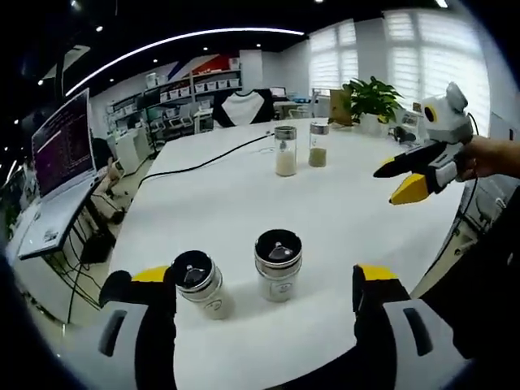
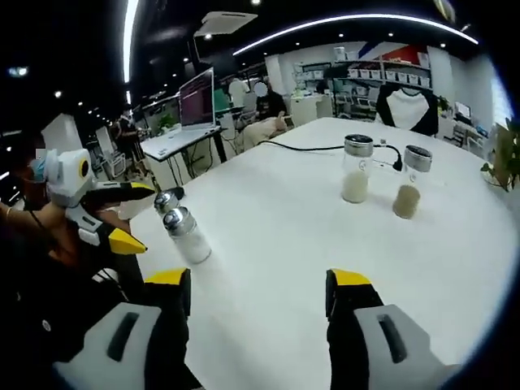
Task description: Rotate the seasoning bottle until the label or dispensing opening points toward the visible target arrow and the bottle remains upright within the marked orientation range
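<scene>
Two short seasoning bottles with black grinder tops stand upright on the white table (image 1: pixel 341 219), close in front of my left gripper (image 1: pixel 264 280). The left bottle (image 1: pixel 201 283) sits near the left jaw, and the right bottle (image 1: pixel 278 265) stands between the jaws, untouched. The left gripper is open. In the right gripper view the same bottles (image 2: pixel 187 234) stand just past the left gripper's (image 2: pixel 134 217) yellow tips. My right gripper (image 2: pixel 260 284) is open over bare table and hangs open at the right (image 1: pixel 390 185). Two taller glass shakers (image 1: pixel 285 151) (image 1: pixel 318 145) stand far back.
A black cable (image 1: pixel 211 160) runs across the table's far part. An open laptop (image 1: pixel 61 150) sits on a side desk beyond the left edge. A potted plant (image 1: pixel 372 99) stands at the far right, with shelves behind. A person's hand (image 1: pixel 496 154) holds the right gripper.
</scene>
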Available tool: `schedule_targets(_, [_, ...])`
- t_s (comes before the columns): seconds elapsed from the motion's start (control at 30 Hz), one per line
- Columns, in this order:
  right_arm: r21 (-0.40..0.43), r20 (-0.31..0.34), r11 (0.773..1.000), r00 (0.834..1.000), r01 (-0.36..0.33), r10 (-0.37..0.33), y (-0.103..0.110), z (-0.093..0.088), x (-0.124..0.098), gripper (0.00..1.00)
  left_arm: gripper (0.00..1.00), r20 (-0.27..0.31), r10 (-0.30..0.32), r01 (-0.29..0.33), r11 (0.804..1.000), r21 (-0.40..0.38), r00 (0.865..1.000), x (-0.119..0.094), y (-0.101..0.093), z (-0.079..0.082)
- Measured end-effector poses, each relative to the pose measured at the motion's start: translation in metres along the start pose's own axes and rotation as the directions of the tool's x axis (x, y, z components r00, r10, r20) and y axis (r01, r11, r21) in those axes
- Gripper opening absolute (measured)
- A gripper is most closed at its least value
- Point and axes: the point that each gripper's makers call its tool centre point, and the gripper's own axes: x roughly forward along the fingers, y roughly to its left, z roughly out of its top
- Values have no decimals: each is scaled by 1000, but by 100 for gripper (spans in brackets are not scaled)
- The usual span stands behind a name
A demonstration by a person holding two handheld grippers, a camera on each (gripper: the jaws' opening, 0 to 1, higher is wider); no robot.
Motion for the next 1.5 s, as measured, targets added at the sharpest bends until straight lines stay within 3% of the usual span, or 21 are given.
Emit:
schedule_targets(0.17, [35, -9, 999, 1000, 10, -10, -3, -7, -2, 66, 93, 9, -13, 13, 1000, 5, 1000, -1, -1, 3])
schedule_targets(0.23, [28, -21, 1000, 1000, 8, -8, -2, -10, -2, 66, 93, 12, -18, 18, 1000, 6, 1000, 5, -12, 21])
schedule_targets(0.37, [38, -8, 999, 1000, 14, -13, -2, -8, -3, 65, 92, -8, -44, 44, 999, 26, 999, 11, -18, 25])
schedule_targets(0.57, [54, 4, 998, 1000, 27, -27, -6, -7, -7, 65, 91, 5, -66, 66, 997, 39, 998, 19, -23, 39])
schedule_targets(0.83, [96, 33, 995, 999, 34, -37, -14, -2, -13, 64, 90, -17, -102, 103, 992, 69, 995, 32, -37, 44])
schedule_targets(1.03, [128, 53, 989, 996, 68, -75, -34, 4, -22, 64, 90, -12, -138, 139, 987, 81, 990, 46, -50, 55])
schedule_targets(1.5, [185, 75, 976, 989, 115, -131, -77, 15, -28, 64, 90, 1, -169, 168, 981, 98, 986, 77, -57, 77])
